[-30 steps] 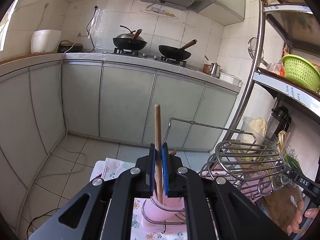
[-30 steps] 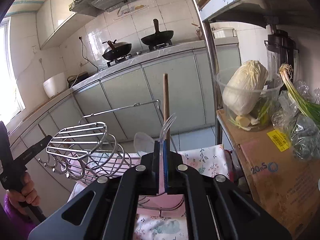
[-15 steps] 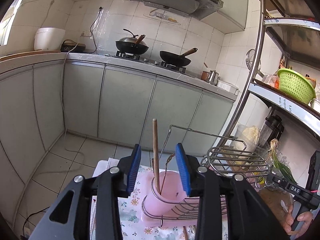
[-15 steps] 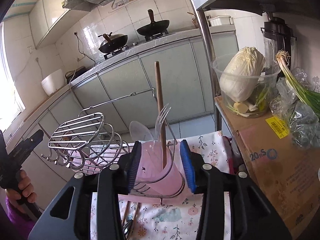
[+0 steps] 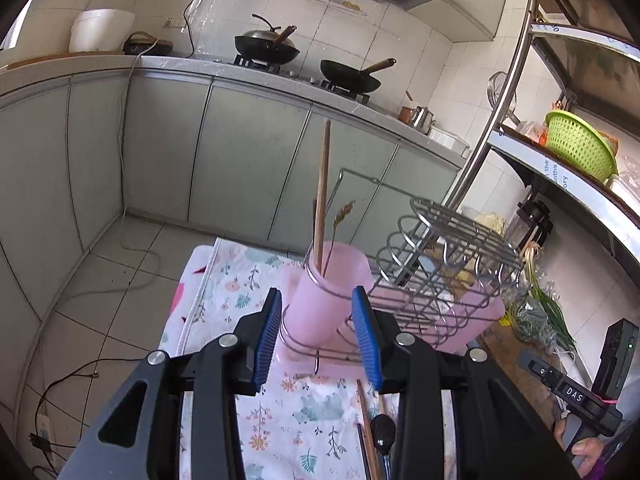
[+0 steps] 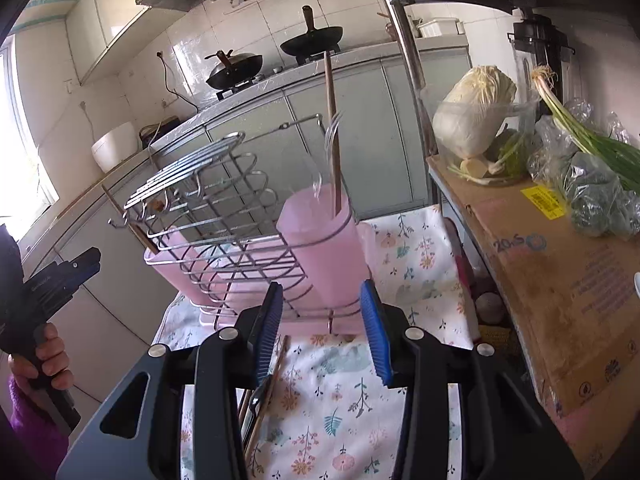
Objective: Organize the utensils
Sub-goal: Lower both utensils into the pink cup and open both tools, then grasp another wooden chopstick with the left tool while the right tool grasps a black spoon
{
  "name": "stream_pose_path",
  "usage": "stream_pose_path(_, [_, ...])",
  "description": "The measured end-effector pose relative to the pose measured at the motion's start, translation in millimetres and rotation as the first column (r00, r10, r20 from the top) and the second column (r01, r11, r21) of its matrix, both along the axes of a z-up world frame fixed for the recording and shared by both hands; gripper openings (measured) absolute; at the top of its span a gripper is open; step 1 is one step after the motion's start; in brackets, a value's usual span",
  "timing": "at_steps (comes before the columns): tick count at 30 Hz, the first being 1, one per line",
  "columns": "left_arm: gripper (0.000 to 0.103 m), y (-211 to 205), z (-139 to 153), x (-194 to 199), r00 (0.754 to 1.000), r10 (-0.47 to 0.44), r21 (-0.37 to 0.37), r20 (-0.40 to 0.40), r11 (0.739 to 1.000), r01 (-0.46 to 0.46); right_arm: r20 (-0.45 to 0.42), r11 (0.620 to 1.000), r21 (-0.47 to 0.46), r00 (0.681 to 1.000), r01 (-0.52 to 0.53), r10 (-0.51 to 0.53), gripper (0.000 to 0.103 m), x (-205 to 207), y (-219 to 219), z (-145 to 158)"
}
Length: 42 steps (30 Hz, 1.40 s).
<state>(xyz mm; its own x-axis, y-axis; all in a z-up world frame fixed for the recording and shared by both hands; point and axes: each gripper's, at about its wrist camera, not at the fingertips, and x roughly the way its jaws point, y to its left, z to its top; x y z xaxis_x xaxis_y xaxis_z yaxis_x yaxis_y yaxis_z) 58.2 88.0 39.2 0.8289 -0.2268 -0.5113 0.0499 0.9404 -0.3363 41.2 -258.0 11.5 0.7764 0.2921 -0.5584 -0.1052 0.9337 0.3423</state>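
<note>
Both the left gripper and right gripper are standing with jaws parted and empty. The loose chopsticks are lying on the cloth at lower centre, just under the right gripper's jaws and running lengthwise along them, with the pink cup sitting beyond.

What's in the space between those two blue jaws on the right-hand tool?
Nothing is gripped. In the right wrist view the right gripper stands open, and through the gap show the pink cup, the wire rack around it, and floral cloth.
</note>
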Motion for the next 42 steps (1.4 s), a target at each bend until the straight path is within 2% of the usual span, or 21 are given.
stream_pose_path(5, [0.035, -14.3, -37.5, -5.5, 0.994, -0.049, 0.012, -0.095, 0.999, 0.050, -0.041, 1.000, 0.007, 0.999, -0.030, 0.031, 0.041, -9.2, 9.4, -21.9])
stream_pose_path(9, [0.035, -29.3, -65.7, -4.4, 0.979, -0.094, -0.001, -0.183, 0.995, 0.096, -0.105, 0.997, 0.046, 0.992, -0.060, 0.064, 0.041, -11.8, 17.8, -45.3])
stream_pose_path(12, [0.035, -41.0, -78.7, -4.4, 0.968, -0.122, 0.008, -0.220, 0.992, 0.126, -0.143, 0.996, 0.057, 0.986, -0.073, 0.081, 0.041, -11.7, 23.5, -58.7])
stream_pose_path(22, [0.035, -62.6, -108.2, -7.2, 0.937, -0.170, 0.011, -0.306, 0.983, 0.182, -0.224, 0.994, 0.052, 0.969, -0.095, 0.105, 0.041, -17.8, 32.4, -89.8])
stream_pose_path(26, [0.032, -70.2, -119.2, 1.4, 0.911, -0.196, -0.022, -0.363, 0.979, 0.202, -0.247, 0.993, 0.061, 0.963, -0.101, 0.113, 0.041, -19.4, 32.6, -98.4])
stream_pose_path(30, [0.022, -77.7, -133.2, 13.3, 0.877, -0.215, -0.060, -0.429, 0.976, 0.210, -0.256, 0.991, 0.068, 0.958, -0.116, 0.130, 0.041, -21.9, 35.5, -103.7])
stream_pose_path(32, [0.020, -83.3, -137.9, 20.3, 0.866, -0.217, -0.068, -0.450, 0.976, 0.209, -0.258, 0.989, 0.075, 0.956, -0.126, 0.142, 0.041, -23.0, 36.8, -105.3])
stream_pose_path(39, [0.020, -118.8, -143.7, 56.8, 0.848, -0.219, -0.026, -0.483, 0.971, 0.236, -0.268, 0.980, 0.101, 0.944, -0.172, 0.193, 0.041, -23.4, 44.0, -110.9])
stream_pose_path(42, [0.020, -132.1, -152.9, 74.1, 0.831, -0.208, -0.013, -0.516, 0.972, 0.235, -0.263, 0.974, 0.116, 0.940, -0.193, 0.218, 0.041, -25.1, 46.7, -110.7])
